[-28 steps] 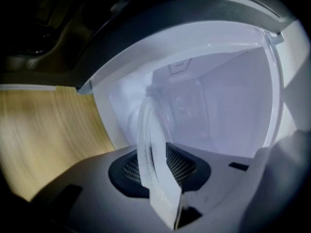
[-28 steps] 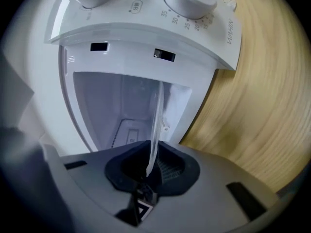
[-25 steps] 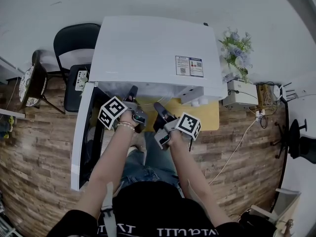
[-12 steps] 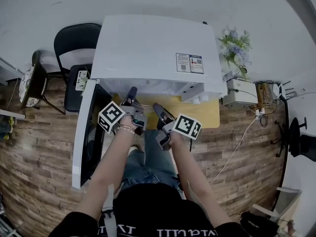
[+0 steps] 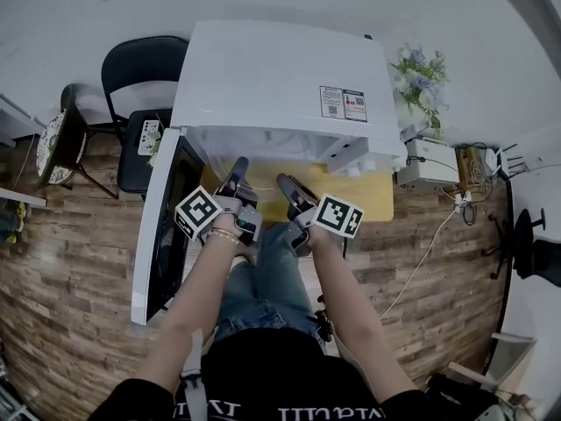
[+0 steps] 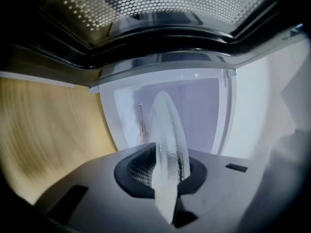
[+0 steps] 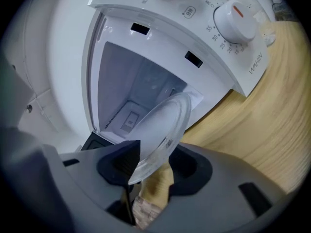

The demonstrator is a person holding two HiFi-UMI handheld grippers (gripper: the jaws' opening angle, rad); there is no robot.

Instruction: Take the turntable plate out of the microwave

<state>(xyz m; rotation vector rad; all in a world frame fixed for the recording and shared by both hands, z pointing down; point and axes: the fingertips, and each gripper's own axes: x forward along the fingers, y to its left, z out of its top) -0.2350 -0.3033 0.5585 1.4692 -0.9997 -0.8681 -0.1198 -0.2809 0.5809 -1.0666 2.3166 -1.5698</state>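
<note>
The left gripper has its fingers closed on the rim of the glass plate, which shows edge-on between them in the left gripper view. The right gripper is just beside it. Its fingers have just been opening and now stand apart, with the plate's rim between them, right beside one finger and clear of the other. The plate is held in the air at the mouth of the cavity of the microwave; whether its far edge is still inside cannot be told. The door stands open at the left. The microwave sits on a yellow wooden counter.
</note>
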